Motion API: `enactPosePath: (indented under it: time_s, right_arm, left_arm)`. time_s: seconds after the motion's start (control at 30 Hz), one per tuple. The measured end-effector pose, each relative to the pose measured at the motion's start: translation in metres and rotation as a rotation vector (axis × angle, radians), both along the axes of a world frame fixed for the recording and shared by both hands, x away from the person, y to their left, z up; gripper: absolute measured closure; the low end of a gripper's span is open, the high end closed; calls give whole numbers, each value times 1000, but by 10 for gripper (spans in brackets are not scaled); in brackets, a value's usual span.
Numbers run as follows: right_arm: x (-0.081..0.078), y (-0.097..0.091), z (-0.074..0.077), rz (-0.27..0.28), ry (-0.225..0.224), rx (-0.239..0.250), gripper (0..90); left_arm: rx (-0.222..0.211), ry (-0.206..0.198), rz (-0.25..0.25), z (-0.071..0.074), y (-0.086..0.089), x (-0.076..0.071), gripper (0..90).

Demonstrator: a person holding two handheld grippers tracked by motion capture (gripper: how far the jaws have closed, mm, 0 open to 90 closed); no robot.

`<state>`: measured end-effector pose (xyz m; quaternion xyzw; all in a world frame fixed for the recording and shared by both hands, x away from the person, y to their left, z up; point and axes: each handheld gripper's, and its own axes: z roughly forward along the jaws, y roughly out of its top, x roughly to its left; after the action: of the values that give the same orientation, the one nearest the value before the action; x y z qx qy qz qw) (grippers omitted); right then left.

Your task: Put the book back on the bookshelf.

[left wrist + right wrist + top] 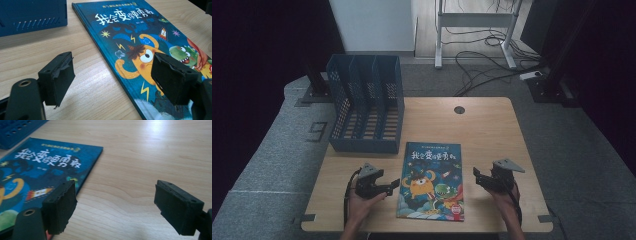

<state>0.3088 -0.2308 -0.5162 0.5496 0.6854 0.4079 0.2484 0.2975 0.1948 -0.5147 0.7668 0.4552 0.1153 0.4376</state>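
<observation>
Book [430, 181]: blue cover, cartoon monsters, white Chinese title, lower centre.
Left gripper [393, 186]: wide, empty.
Right gripper [475, 175]: wide, empty.

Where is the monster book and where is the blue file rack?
monster book [430, 180], high view, middle of its cover.
blue file rack [362, 146], high view, on its low front wall.

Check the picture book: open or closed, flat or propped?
Closed and flat. The picture book lies front cover up on the table, spine edge resting on the wood in the left gripper view, no pages showing.
</observation>
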Motion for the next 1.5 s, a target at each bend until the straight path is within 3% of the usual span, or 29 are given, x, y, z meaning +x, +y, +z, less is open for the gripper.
enactPosePath:
  time_s: [0.6, 0.97, 1.5]
  right_arm:
    - [-4, 34, 4, 110, -1, 46, 175]
    - [-1, 62, -13, 182, 66, 47, 164]
    - [1, 80, -30, 211, 136, 36, 146]
  left_arm:
    - [11, 13, -45, -5, -19, -1, 183]
    - [35, 42, -77, -15, -36, -2, 180]
    - [73, 85, -97, -26, -51, -2, 179]
